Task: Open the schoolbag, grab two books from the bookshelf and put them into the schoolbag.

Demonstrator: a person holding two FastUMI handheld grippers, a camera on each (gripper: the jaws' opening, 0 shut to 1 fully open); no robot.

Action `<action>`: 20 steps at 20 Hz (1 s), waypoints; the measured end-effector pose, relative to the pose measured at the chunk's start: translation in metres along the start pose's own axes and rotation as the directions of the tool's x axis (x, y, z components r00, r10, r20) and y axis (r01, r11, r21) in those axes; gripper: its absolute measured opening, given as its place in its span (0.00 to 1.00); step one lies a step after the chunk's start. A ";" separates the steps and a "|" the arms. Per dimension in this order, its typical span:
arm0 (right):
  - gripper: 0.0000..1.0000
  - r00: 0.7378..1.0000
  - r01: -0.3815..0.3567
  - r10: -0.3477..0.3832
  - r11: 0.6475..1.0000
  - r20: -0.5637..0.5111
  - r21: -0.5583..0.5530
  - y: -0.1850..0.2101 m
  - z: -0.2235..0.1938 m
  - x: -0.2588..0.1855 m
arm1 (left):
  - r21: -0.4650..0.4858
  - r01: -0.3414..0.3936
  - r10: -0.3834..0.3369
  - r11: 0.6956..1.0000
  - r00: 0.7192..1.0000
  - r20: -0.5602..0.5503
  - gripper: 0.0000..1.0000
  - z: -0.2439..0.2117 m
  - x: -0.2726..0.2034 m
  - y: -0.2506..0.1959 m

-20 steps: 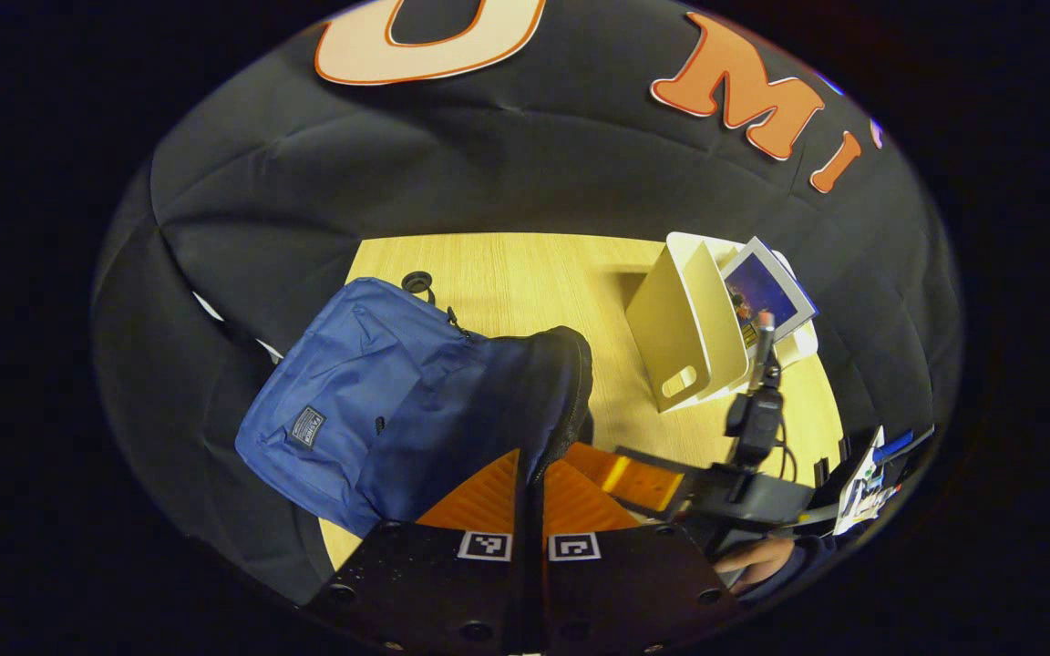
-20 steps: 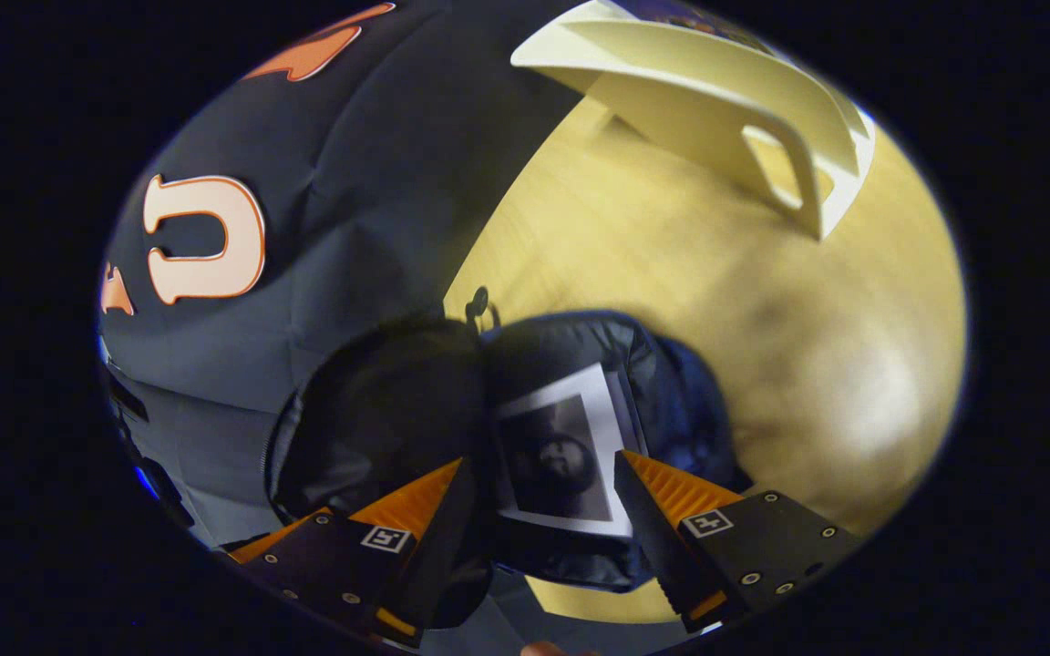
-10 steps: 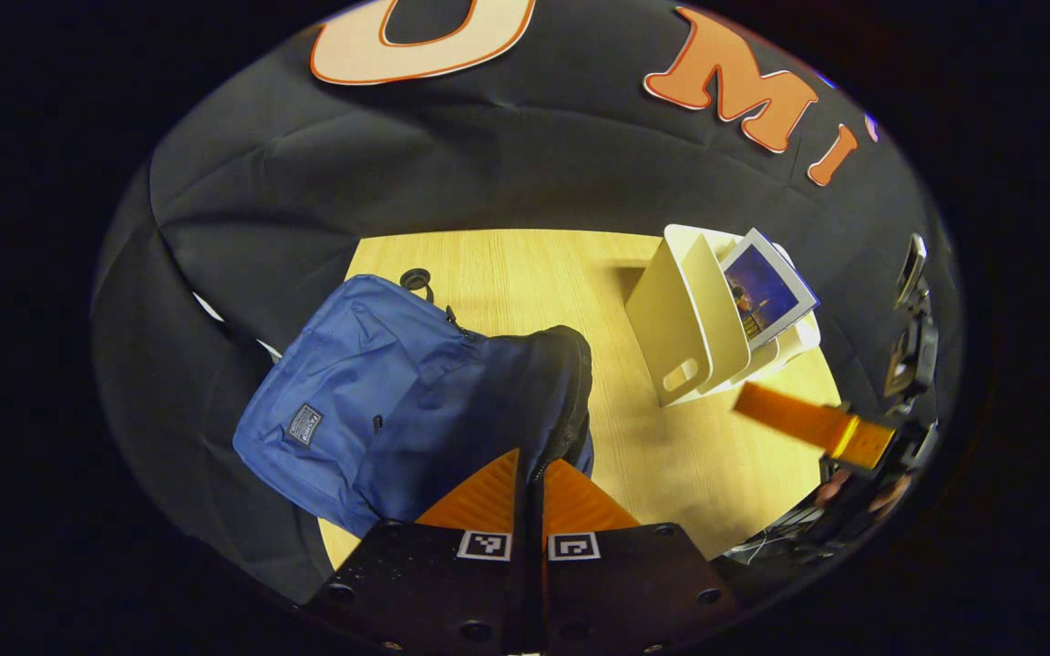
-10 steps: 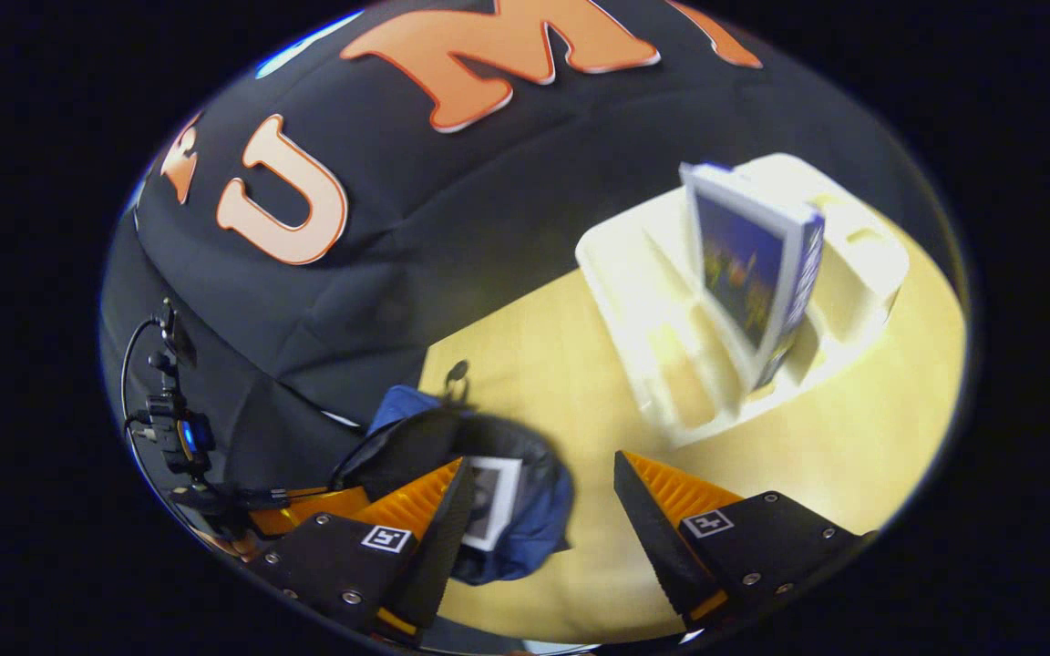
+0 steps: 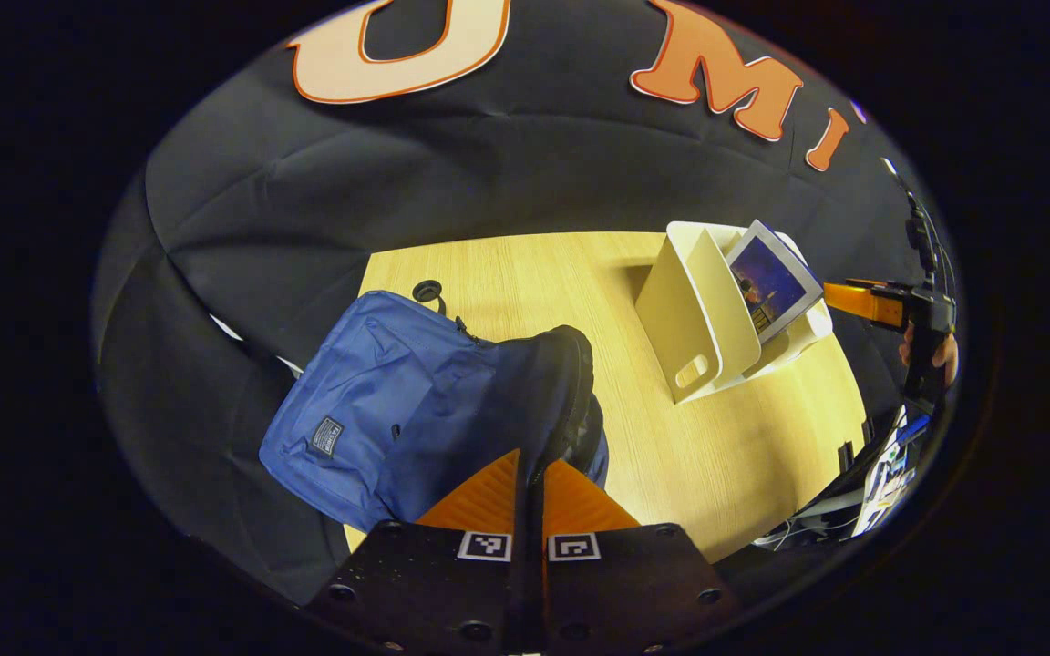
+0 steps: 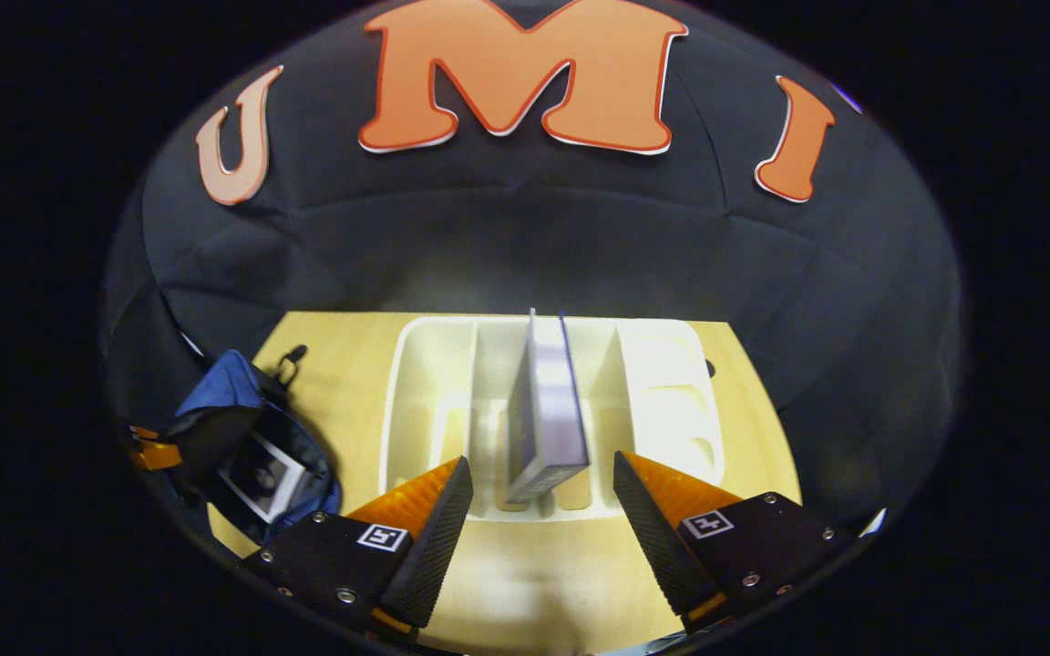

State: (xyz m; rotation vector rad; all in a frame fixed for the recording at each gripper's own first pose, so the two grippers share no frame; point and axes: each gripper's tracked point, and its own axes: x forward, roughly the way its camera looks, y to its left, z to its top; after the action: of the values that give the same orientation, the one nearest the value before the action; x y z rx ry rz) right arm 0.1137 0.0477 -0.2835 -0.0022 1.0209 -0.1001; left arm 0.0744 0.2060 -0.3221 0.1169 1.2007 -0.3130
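In the left gripper view the left gripper's [image 5: 530,474] fingers are pressed together on the dark, zip-edged flap of the blue fabric schoolbag [image 5: 397,410], pinching the rim just ahead of the tips and holding the mouth up; the bag's body slumps ahead and to the left of the fingers on the pale wooden tabletop [image 5: 525,273]. Ahead and to the right stands the cream plastic slotted bookshelf [image 5: 703,319] with a purple-covered book [image 5: 766,287] leaning in it, and the right gripper [image 5: 862,301] hangs just beyond that rack. In the right gripper view the right gripper's [image 6: 539,497] fingers stand wide apart and hold nothing; straight ahead, centred between the tips, the purple book [image 6: 543,419] stands spine-up in a middle slot of the bookshelf [image 6: 662,392]. Far off to the left of the fingers the schoolbag [image 6: 242,437] gapes, with a white-bordered, black-and-white book [image 6: 261,474] already lying in it, so I judge one book remains to fetch. The risk is in the approach: the slot walls sit close beside the book, so a finger arriving off-centre could strike a divider and shove the light rack, or catch only a cover and let the book fan open. If the left pinch slips, the mouth would sag shut.
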 end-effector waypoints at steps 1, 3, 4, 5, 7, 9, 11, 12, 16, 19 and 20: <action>0.93 1.000 0.009 -0.010 1.000 -0.019 -0.008 -0.005 0.000 0.007 | -0.004 -0.001 0.001 1.000 1.000 0.000 0.00 0.000 0.000 0.000; 0.93 0.998 -0.012 0.009 0.999 -0.070 -0.041 -0.004 0.004 0.024 | -0.009 -0.002 0.002 1.000 1.000 -0.001 0.01 0.000 0.001 0.000; 0.93 0.993 -0.044 0.040 0.998 -0.111 -0.038 0.001 0.005 0.034 | -0.015 -0.002 0.002 1.000 1.000 -0.005 0.01 0.000 0.002 0.000; 0.93 0.989 -0.057 0.054 0.998 -0.136 -0.018 0.002 0.010 0.044 | -0.020 -0.002 0.002 1.000 1.000 -0.007 0.00 0.000 0.002 0.000; 0.93 0.985 -0.055 0.053 0.998 -0.167 -0.012 -0.002 0.020 0.063 | -0.025 -0.002 0.001 1.000 1.000 -0.010 0.00 0.001 0.004 0.002; 0.90 0.978 -0.055 0.048 0.998 -0.201 -0.029 -0.002 0.024 0.082 | -0.027 -0.003 0.002 1.000 1.000 -0.017 0.01 0.001 0.004 0.001; 0.90 0.965 -0.076 0.066 0.997 -0.255 -0.029 0.007 0.020 0.094 | -0.014 -0.012 0.012 1.000 1.000 -0.024 0.00 0.003 0.004 0.004; 0.89 0.960 -0.082 0.067 0.996 -0.271 -0.042 0.008 0.018 0.097 | -0.009 -0.020 0.020 1.000 1.000 -0.020 0.00 0.005 0.003 0.006; 0.73 0.945 -0.064 0.024 0.991 -0.326 -0.113 0.005 0.002 0.108 | 0.017 -0.046 0.047 0.999 0.999 -0.027 0.00 0.009 0.000 0.012; 0.60 0.936 -0.078 0.041 0.993 -0.349 -0.093 0.013 -0.003 0.110 | 0.039 -0.055 0.056 0.998 0.998 -0.028 0.00 0.014 -0.001 0.016; 0.57 0.932 -0.091 0.058 0.993 -0.358 -0.075 0.017 -0.004 0.109 | 0.041 -0.055 0.056 0.998 0.998 -0.032 0.01 0.014 -0.002 0.017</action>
State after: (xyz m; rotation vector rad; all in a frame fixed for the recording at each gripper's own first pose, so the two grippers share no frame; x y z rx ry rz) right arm 0.1683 0.0560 -0.3794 -0.0284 1.3868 0.0172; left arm 0.0911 0.2187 -0.3169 0.1905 1.2220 -0.2878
